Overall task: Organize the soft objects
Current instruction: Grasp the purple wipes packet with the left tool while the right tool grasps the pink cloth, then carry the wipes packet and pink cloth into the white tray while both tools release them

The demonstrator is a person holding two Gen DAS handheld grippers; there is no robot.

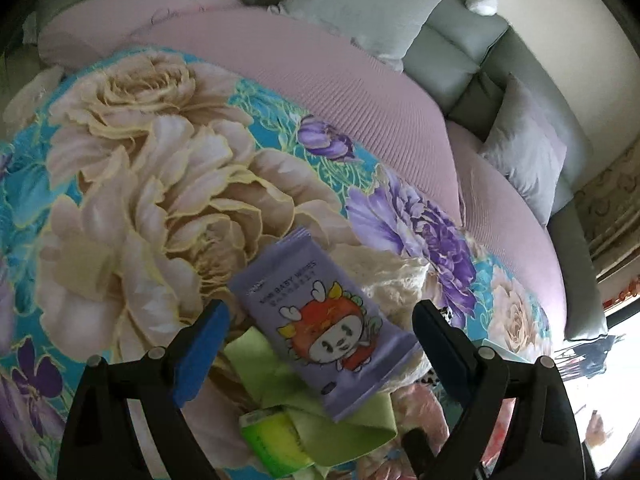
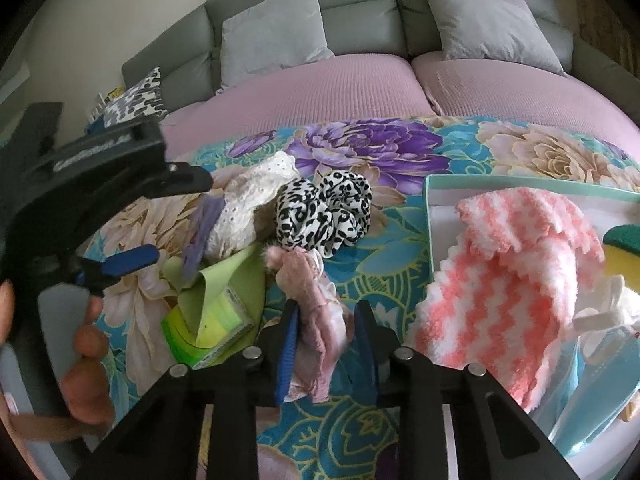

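- While spread wide above a floral bedspread [image 1: 132, 168], left gripper [image 1: 320, 320] hovering with fingers [image 1: 204, 344] apart on either side of a purple pack of baby wipes [image 1: 324, 328], no contact visible.
- Wipes pack lying tilted across a green cloth [image 1: 352, 428] and a cream lace piece [image 1: 384, 276], with a green-and-yellow tissue packet [image 1: 276, 444] just below.
- In the right wrist view, right gripper [image 2: 330, 344] closed to a narrow gap around a pink fuzzy cloth [image 2: 316, 320], blue fingers [image 2: 289, 356] pressing both sides of it.
- Beyond the pink cloth, a black-and-white leopard-print scrunchie [image 2: 324, 216] resting on the bedspread, beside the cream lace piece.
- To the right, a teal tray [image 2: 432, 216] carrying a pink-and-white zigzag towel [image 2: 500, 272], with a yellow-and-green sponge [image 2: 622, 256] at its far edge.
- At left of the same view, a bare hand [image 2: 86, 364] wrapped around the black handle of the left gripper.
- Behind, a pink bed cover [image 2: 328, 88], grey pillows [image 2: 276, 36] and a grey padded headboard [image 2: 360, 8].
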